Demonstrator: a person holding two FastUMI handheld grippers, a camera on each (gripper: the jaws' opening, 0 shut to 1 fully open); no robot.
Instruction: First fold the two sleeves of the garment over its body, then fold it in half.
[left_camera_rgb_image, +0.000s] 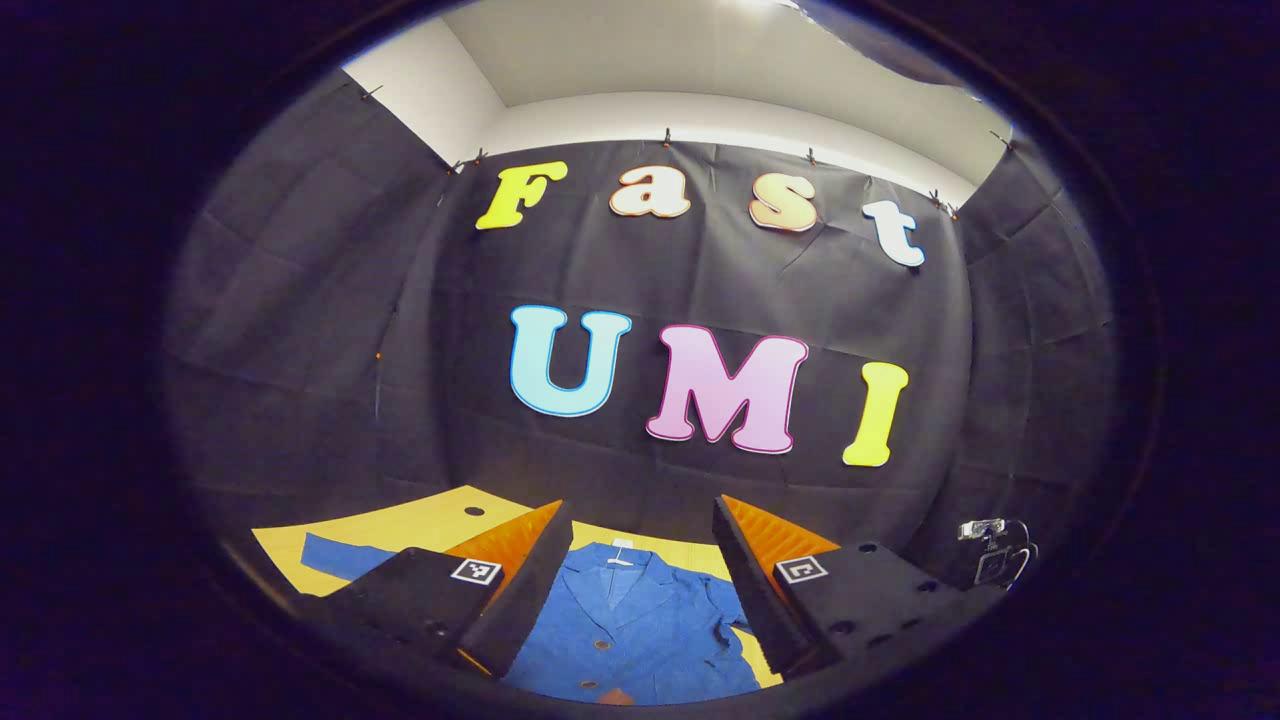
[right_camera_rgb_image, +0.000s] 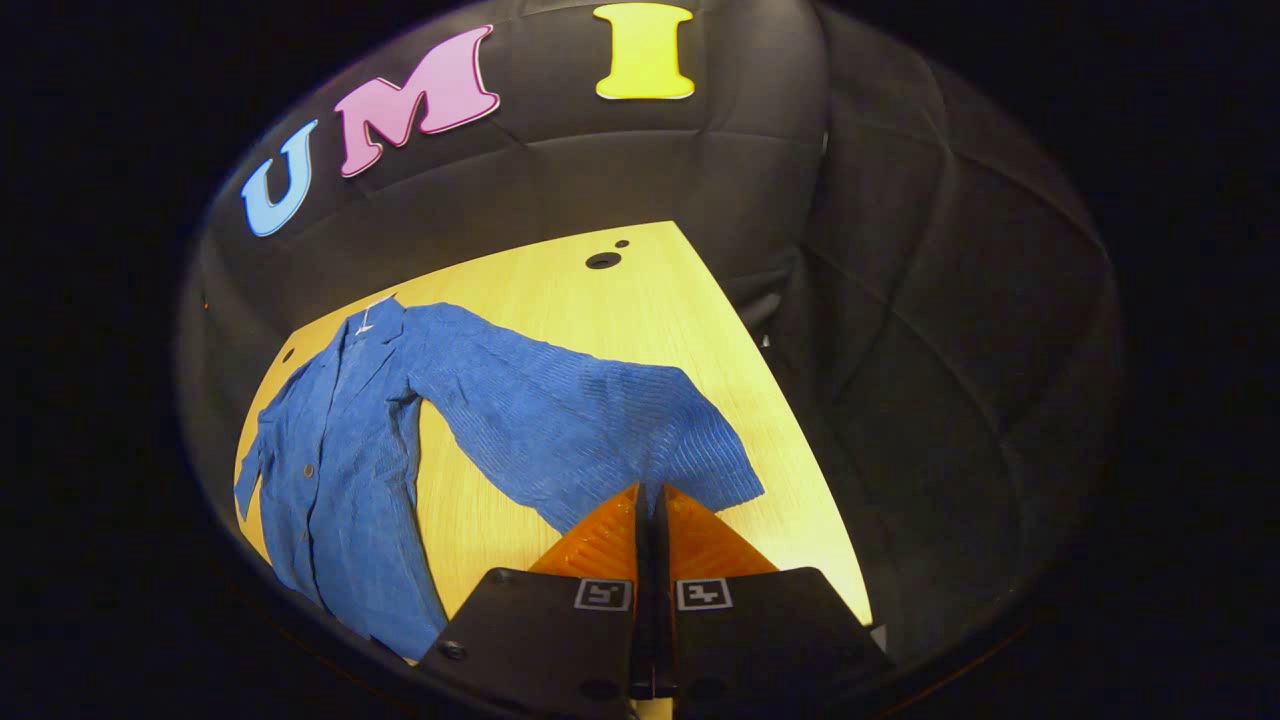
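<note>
I see the bench (right_camera_rgb_image: 640, 300) as a yellow wood surface whose far and right edges run against the black booth wall (right_camera_rgb_image: 900, 300); bare wood lies open toward 12 o'clock in the right gripper view, with two dark holes (right_camera_rgb_image: 603, 260) near the far edge. The garment (right_camera_rgb_image: 340, 470), a blue ribbed button-front jacket, lies flat at 9 o'clock, collar toward the wall, its body close to the bench's left edge. One sleeve (right_camera_rgb_image: 580, 420) stretches out across the bench toward 5 o'clock. The right gripper (right_camera_rgb_image: 652, 500) is clenched on that sleeve's cuff edge. In the left gripper view, my left gripper (left_camera_rgb_image: 640, 560) stands released, fingers wide apart above the jacket's collar (left_camera_rgb_image: 620, 570), touching nothing.
</note>
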